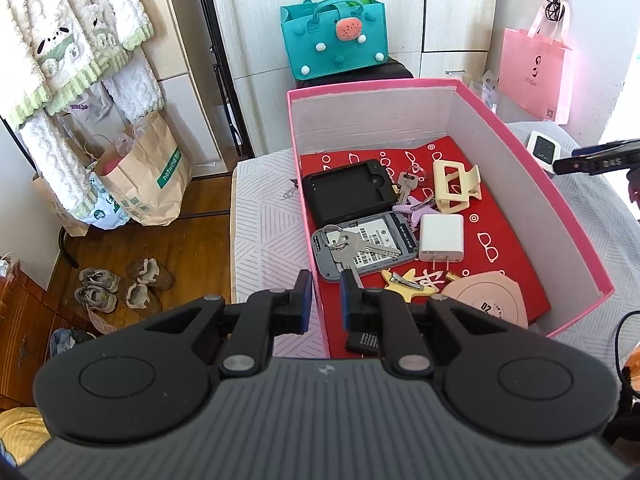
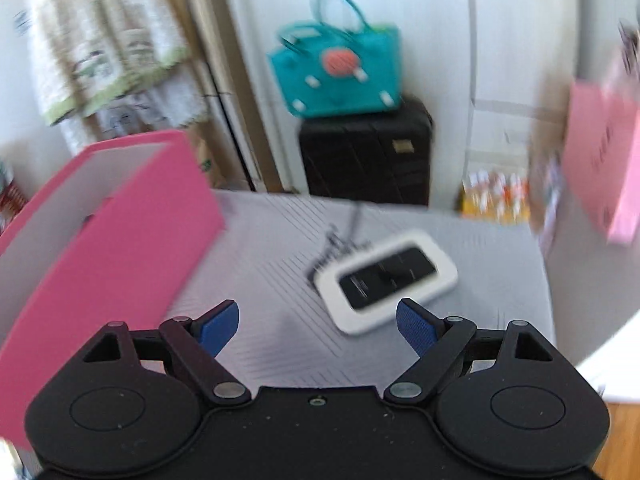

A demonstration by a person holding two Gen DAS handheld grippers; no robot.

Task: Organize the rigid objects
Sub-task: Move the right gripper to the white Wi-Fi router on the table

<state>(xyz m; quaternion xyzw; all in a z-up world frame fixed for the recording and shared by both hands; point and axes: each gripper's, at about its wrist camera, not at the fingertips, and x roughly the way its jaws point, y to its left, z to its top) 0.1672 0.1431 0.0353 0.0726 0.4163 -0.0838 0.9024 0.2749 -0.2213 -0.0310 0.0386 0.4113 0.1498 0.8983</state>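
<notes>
**Pink box nearly full, one white device out on the bed**

The left gripper (image 1: 325, 300) sits over the near left wall of the pink box (image 1: 560, 200), one finger outside the wall and one inside. Its jaws are a narrow gap apart with nothing visibly between them; whether they pinch the wall cannot be told.

Inside the box, on a red cloth (image 1: 500, 240), lie a black case (image 1: 348, 194), a grey device (image 1: 362, 248) with a bunch of keys (image 1: 352, 246) on top of it, a white charger (image 1: 441, 238), a cream hair clip (image 1: 454, 184), a purple star clip (image 1: 412, 208), a second key (image 1: 406, 186), a yellow star clip (image 1: 404, 282) and a pink round-cornered item (image 1: 486, 296). A small black part (image 1: 362, 342) lies at the near end, under the gripper.

The right gripper (image 2: 318, 326) has its jaws spread wide and holds nothing. It hovers above the grey bedspread (image 2: 500, 280), just short of a white device with a black face (image 2: 386, 280) that lies flat on the bed, to the right of the box (image 2: 120, 248) and apart from it. This view is blurred.

A teal bag (image 2: 340, 76) rests on a black suitcase (image 2: 366, 160) against the wall
</notes>
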